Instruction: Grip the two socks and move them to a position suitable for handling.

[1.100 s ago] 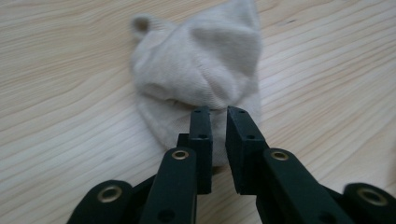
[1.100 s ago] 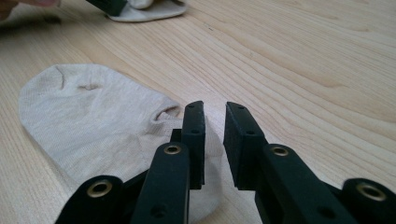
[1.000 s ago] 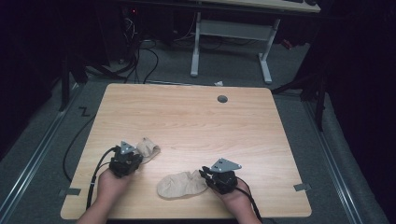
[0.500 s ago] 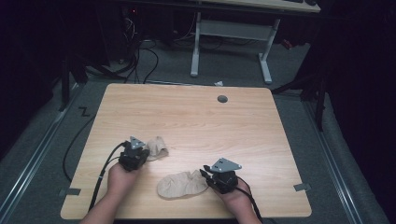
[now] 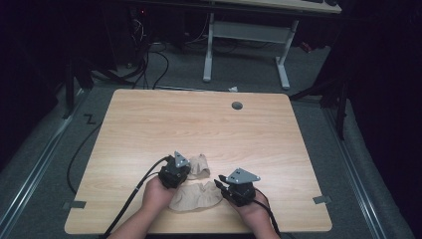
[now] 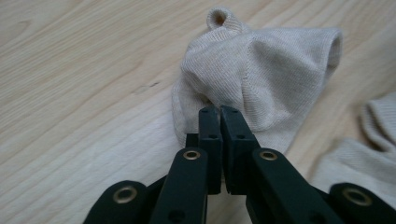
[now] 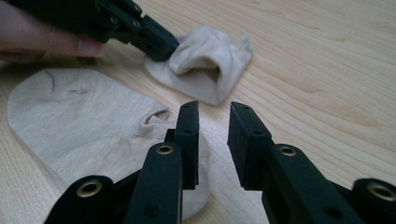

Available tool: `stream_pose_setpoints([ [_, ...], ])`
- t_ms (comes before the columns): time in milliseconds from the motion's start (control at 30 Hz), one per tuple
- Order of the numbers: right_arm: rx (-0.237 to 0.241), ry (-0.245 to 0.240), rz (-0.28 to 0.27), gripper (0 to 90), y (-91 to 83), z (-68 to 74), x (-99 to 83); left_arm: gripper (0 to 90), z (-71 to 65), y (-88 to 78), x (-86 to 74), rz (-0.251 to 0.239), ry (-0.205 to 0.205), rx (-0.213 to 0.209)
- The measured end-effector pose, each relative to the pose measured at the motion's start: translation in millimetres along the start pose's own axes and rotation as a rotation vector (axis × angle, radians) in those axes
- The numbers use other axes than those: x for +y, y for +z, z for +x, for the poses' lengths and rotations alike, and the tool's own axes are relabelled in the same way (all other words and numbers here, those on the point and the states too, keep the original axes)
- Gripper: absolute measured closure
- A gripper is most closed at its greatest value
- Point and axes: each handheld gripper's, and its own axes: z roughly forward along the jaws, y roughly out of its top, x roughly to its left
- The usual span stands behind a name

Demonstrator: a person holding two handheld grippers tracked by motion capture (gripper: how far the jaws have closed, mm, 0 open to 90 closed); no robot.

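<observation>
Two small beige socks lie on the wooden table (image 5: 149,129), near the person's edge. There are no words or labels to read on the socks or on the grippers.

The left gripper (image 6: 219,112) has its jaws squeezed together on the edge of the bunched-up sock (image 6: 261,70). A fold of the cloth is pinched right at the tips of the jaws, and the rest of the sock puffs up in front of them. From the high view, this sock (image 5: 199,166) sits just past the left gripper (image 5: 185,168), a bit farther from the person than the other sock.

The flat sock (image 7: 79,121) lies spread out on the table. In the high view it (image 5: 196,196) rests between the two hands, touching or nearly touching the bunched-up sock.

The right gripper (image 7: 212,116) has its jaws partly open, and they have just been opening wider. Nothing is pinched between them. The open end of the flat sock lies under and just left of the jaws, on the table. In the high view the right gripper (image 5: 220,182) sits at the right end of the flat sock.
</observation>
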Motion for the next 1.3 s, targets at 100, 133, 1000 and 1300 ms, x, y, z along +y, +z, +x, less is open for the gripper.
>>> stream_pose_setpoints([
  [100,-0.007,-0.007,0.001,73.5,0.3,0.1,-0.3,86.9,-6.3,-0.1,0.3,0.001,0.019,-0.001],
  [133,-0.007,-0.007,0.001,73.5,0.3,0.1,-0.3,86.7,-6.3,-0.1,0.3,0.001,0.019,-0.001],
  [1000,-0.056,-0.04,-0.025,81.4,2.1,8.4,9.4,68.0,29.1,-36.1,-30.1,-0.134,-0.058,0.004],
  [1300,-0.016,-0.102,0.049,71.1,35.2,33.6,50.3,79.7,31.4,-20.7,-26.5,-0.096,-0.083,-0.081],
])
